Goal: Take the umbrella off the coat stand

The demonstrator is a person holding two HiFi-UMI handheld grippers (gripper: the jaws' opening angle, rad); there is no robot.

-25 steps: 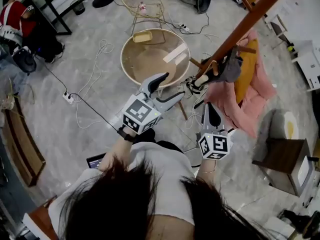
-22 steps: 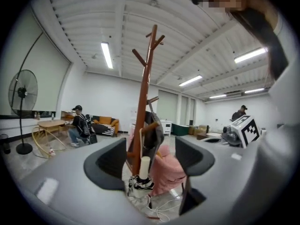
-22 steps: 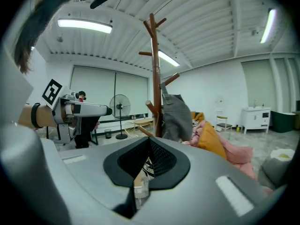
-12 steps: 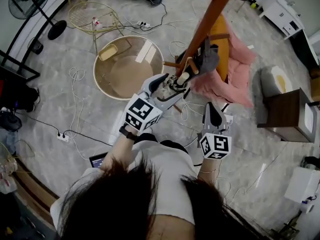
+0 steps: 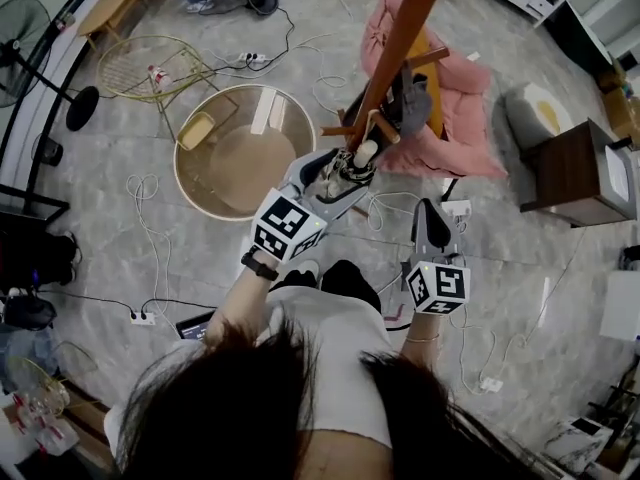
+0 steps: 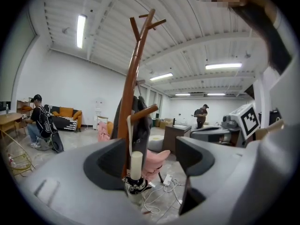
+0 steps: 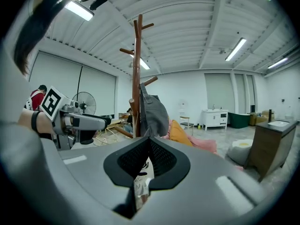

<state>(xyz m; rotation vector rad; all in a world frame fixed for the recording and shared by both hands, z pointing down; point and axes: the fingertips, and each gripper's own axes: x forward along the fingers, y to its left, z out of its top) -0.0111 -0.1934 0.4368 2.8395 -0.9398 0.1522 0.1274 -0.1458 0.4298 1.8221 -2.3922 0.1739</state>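
Observation:
A folded umbrella with a cream handle (image 5: 366, 152) hangs by a loop from a lower peg of the brown wooden coat stand (image 5: 405, 38). My left gripper (image 5: 345, 172) is open, one jaw on each side of the umbrella's top and not pressing on it. In the left gripper view the handle (image 6: 135, 165) stands between the pads, nearer the left one, with the stand's pole (image 6: 131, 88) behind it. My right gripper (image 5: 432, 220) is lower and to the right, shut with nothing in it. The right gripper view shows its closed pads (image 7: 149, 144) and the stand (image 7: 136, 78) beyond.
A grey garment (image 5: 412, 103) hangs on the stand beside the umbrella. Pink fabric (image 5: 455, 133) lies on a seat behind. A round wooden table (image 5: 240, 153) stands at the left, a dark side table (image 5: 575, 173) at the right. Cables (image 5: 385, 208) trail over the floor. A person (image 6: 40, 125) sits far off.
My left gripper moved forward until its open jaws came around the umbrella's top. The right gripper stayed low and shut. The head view swung, so the stand now sits higher.

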